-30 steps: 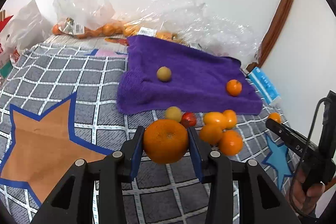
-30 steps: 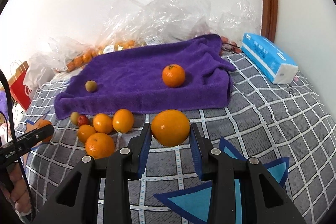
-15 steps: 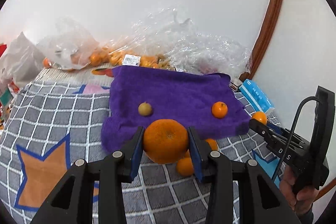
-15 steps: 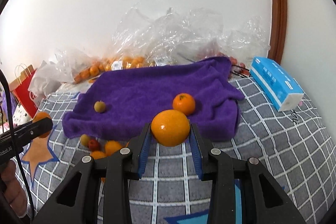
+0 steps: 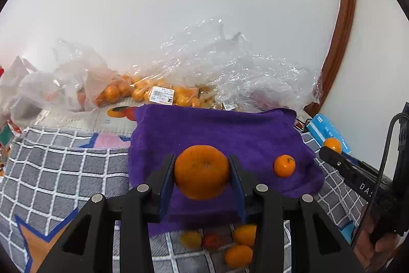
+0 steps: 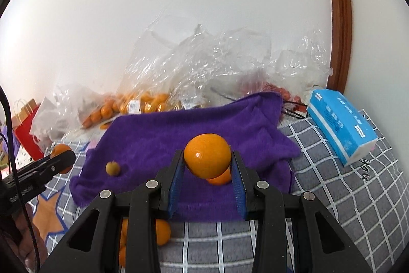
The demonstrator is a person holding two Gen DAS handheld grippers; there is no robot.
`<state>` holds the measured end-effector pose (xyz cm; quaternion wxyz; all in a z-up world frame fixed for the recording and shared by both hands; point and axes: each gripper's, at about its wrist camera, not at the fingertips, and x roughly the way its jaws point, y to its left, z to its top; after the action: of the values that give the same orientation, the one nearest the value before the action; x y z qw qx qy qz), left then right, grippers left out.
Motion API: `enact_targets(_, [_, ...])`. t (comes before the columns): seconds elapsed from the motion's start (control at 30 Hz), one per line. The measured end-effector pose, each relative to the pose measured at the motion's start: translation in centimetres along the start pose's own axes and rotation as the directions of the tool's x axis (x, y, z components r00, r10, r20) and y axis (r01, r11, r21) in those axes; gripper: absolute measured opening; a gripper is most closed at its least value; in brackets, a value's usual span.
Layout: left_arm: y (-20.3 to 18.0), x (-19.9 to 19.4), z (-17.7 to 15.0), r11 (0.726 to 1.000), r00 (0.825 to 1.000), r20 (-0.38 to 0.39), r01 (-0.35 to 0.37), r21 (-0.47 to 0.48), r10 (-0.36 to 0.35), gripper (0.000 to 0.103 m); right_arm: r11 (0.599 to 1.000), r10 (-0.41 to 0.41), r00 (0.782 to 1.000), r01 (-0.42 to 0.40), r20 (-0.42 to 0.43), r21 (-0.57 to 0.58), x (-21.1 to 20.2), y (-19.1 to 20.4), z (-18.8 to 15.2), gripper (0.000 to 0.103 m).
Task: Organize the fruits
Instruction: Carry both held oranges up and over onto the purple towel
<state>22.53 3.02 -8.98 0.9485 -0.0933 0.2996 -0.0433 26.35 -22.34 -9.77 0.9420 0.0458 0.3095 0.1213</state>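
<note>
left tool [image 5: 202, 172]: closed on a large mandarin [image 5: 202, 172], blue pads on its two sides, frame centre of the left wrist view, held above the purple towel [image 5: 194, 129].
right tool [image 6: 207, 163]: closed on a smooth orange [image 6: 207, 159], frame centre of the right wrist view, also above the towel; part of a second fruit shows just behind and below it.
towel contents: small tangerine [image 5: 284, 165] at centre right of the left view; small yellow-green fruit [image 6: 113, 168] at centre left of the right view.
loose fruit: several oranges, one red and one yellow piece [image 5: 190, 239], on the checked bed cover [image 5: 64, 170] at the bottom of the frame, just off the towel's near edge.
background: clear bags of fruit [image 5: 158, 91] behind the towel, blue tissue pack [image 6: 340, 124] at right.
handling: round, light, firm peel over soft flesh. Likely to roll once let go; the towel pile should damp that. Smooth skin may slip on the pads if grip is slack; hard squeeze bruises.
grip point: across the widest part, as both are held now.
risk: setting down on the fruit already there.
</note>
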Motion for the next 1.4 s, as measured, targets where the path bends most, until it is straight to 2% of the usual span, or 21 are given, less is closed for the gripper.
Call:
enact_targets(0.2, [1.4, 1.8, -1.4, 0.999, 1.000, -0.017, 0.010, -0.051, -0.011, 0.038, 1.000, 0.000, 1.000, 0.000, -0.030, 0.028, 2.5, -1.0, -1.2, 0.036])
enact_targets(0.33, [1.7, 2.1, -1.6, 0.999, 1.000, -0.025, 0.007, -0.051, -0.008, 0.038, 0.999, -0.006, 0.998, 0.009, -0.062, 0.043, 3.7, -1.6, -1.7, 0.036])
enact_targets(0.5, [2.1, 2.2, -1.5, 0.997, 0.999, -0.023, 0.029, -0.074, -0.031, 0.038, 0.999, -0.018, 0.999, 0.020, -0.047, 0.046, 3.6, -2.2, -1.9, 0.036])
enact_targets(0.73, [3.0, 3.1, -1.8, 0.994, 0.998, -0.050, 0.017, -0.105, -0.023, 0.038, 0.998, -0.033, 0.998, 0.036, -0.049, 0.052, 4.0, -2.9, -1.9, 0.036])
enact_targets(0.93, [3.4, 3.2, -1.9, 0.993, 0.999, -0.048, 0.006, -0.116, -0.012, 0.038, 0.997, -0.028, 0.999, 0.030, -0.034, 0.072, 3.6, -3.5, -1.9, 0.036])
enact_targets(1.4, [5.0, 3.3, -1.8, 0.983, 0.999, -0.046, -0.015, -0.180, 0.007, 0.038, 0.997, -0.031, 0.998, 0.036, -0.060, 0.072, 4.2, -3.6, -2.4, 0.036])
